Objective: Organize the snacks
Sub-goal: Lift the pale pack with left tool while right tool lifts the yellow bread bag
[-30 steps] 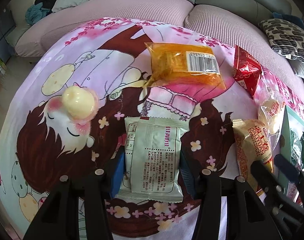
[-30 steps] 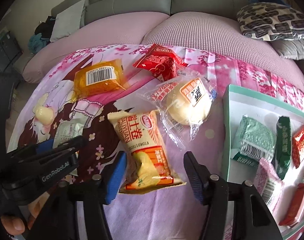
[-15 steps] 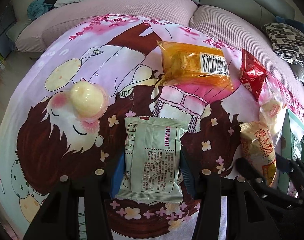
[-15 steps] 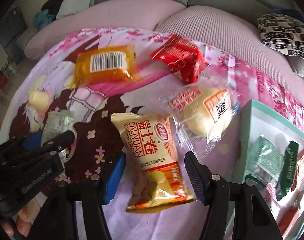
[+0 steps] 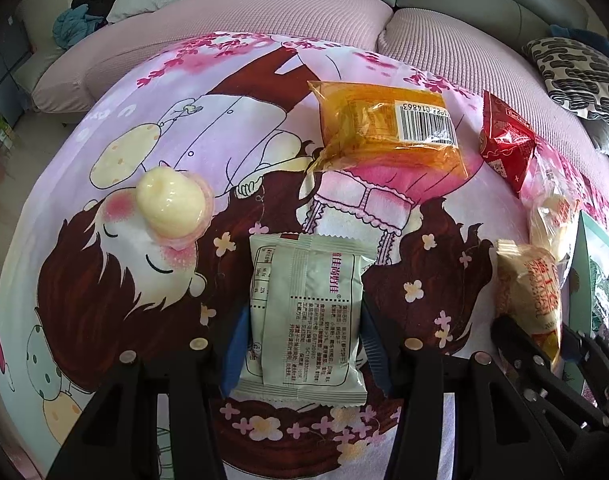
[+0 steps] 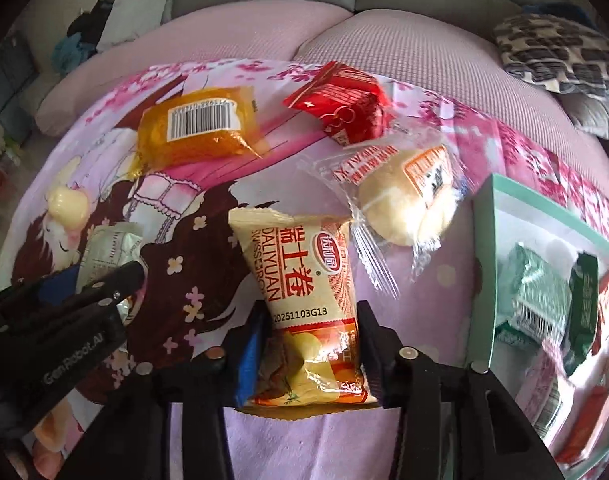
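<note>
The left tool (image 5: 302, 346) clamps a pale green packet (image 5: 304, 320). The right tool (image 6: 310, 354) is closing on a yellow roll packet (image 6: 304, 304), pads touching its sides.

Cartoon-print cloth (image 5: 152, 92); snack packets (image 5: 388, 128), green tray (image 6: 488, 264) on it

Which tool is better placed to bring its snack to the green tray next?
Right. The right tool is closing around the Swiss roll pack, beside the green tray. The left tool grips the pale green packet farther away.
</note>
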`<state>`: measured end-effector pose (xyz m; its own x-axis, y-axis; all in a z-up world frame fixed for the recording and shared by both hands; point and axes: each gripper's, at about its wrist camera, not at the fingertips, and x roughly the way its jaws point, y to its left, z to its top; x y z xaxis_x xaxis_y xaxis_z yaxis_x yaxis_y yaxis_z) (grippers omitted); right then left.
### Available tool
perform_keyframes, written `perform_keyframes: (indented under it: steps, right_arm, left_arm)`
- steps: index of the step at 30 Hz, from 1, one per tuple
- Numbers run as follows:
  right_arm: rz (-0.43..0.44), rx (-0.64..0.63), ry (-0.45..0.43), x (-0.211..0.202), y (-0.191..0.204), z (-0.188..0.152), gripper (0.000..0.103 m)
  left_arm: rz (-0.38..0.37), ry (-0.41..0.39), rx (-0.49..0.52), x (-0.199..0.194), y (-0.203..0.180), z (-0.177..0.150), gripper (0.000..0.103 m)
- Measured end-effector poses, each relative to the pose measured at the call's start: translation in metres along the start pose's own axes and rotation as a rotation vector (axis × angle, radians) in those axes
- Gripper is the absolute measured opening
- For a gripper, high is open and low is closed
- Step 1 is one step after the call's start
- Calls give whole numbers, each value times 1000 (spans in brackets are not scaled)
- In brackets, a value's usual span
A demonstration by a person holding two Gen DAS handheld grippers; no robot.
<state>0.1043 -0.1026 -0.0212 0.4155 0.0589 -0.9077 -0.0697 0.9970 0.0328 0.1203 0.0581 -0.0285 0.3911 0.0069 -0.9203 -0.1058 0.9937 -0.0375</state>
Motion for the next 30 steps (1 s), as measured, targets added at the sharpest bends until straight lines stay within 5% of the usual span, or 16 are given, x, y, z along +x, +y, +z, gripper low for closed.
perform_keyframes:
  steps: [13,23,26,27,30]
  right_arm:
    - [69,83,-120,-42,-9,-8,35]
    - [86,83,-96,-31,-14,-9,34]
    - [94,73,-73,-22,-11,-9,43]
    - [82,68,-61,-18,-9,-10,55]
    - [62,62,-29,-4,-4,-14,55]
  left_arm:
    - [-21,-47,17,-18,-11,0,53]
    - [-10,-37,14,-17,-10,1,53]
    - [-15,-32,8,-16,-9,1,53]
    - [-17,-32,7,-16,-8,0,53]
    - [-25,-31,2,-17,-7,1,53]
